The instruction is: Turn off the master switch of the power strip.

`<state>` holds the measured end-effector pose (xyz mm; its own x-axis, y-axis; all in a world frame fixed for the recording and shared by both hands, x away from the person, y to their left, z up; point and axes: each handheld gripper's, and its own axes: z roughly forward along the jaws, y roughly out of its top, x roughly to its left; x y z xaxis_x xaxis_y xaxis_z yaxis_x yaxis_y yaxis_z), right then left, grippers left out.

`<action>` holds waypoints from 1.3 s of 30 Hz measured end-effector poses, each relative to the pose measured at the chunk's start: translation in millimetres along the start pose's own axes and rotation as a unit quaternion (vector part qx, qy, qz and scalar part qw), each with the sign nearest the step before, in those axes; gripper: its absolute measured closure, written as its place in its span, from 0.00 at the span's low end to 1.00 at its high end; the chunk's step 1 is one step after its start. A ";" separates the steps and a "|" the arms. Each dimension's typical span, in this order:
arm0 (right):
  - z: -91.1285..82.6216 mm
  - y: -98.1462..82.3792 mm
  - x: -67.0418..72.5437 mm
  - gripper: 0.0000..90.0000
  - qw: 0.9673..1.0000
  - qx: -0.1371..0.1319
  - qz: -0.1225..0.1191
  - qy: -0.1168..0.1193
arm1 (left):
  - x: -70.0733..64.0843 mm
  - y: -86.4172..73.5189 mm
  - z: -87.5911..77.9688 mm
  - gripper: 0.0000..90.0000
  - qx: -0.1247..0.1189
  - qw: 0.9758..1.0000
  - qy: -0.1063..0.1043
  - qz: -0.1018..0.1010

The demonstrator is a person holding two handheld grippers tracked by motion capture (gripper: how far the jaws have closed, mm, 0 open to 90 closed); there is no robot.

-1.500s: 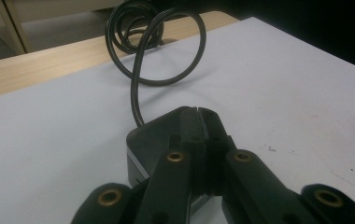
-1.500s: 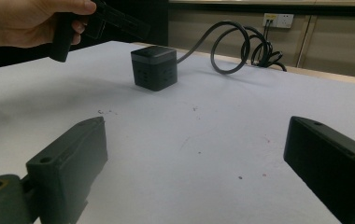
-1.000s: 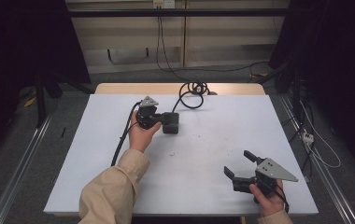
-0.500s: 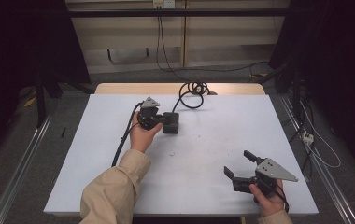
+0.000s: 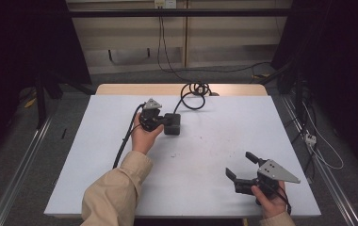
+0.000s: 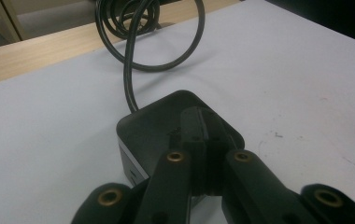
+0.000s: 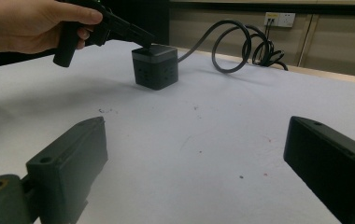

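On the white table, one black cube under the left gripper's closed fingers; right gripper gapes.

A white table is seen, and some small dark marks are scattered on its surface. A strip of pale wood is shown along its far edge. Behind the table a beige panelled wall is placed, with a white wall socket at its top. Thin dark cables are hung down from this socket. On the floor at the right a small white power strip is laid, and a metal rail is fixed along the left side.
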<state>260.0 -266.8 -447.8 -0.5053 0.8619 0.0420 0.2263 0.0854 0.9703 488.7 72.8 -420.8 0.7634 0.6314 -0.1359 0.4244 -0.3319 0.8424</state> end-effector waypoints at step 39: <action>0.3 -0.1 2.1 0.06 1.000 0.002 -0.001 0.003 | -2.9 -2.7 2.6 1.00 -0.005 1.000 0.013 0.020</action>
<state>259.2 -264.8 -447.9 -0.5107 0.8587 0.0418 0.2286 0.0888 0.9695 486.6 70.0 -423.9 0.7661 0.6366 -0.0889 0.3893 -0.3496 0.8522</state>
